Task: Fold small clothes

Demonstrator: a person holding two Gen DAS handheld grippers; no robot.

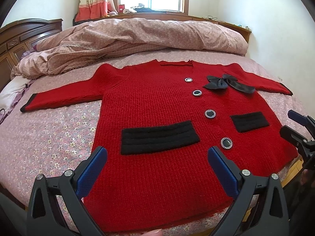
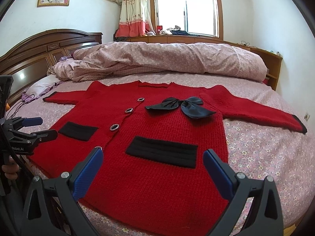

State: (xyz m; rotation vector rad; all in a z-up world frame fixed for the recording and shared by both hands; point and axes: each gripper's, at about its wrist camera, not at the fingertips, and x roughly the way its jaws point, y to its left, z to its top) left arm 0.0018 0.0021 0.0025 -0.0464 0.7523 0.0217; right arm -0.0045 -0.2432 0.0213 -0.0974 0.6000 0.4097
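A small red knit cardigan lies flat and face up on the bed, sleeves spread, with two black pockets, several round buttons and a black bow. It also shows in the right wrist view. My left gripper is open and empty above the hem near the left pocket. My right gripper is open and empty above the hem near the right pocket. Each gripper shows at the other view's edge, the right one and the left one.
The bed has a pink flowered sheet. A bunched pink quilt lies across the far side. A dark wooden headboard stands at left. A window sill with loose items is at the back.
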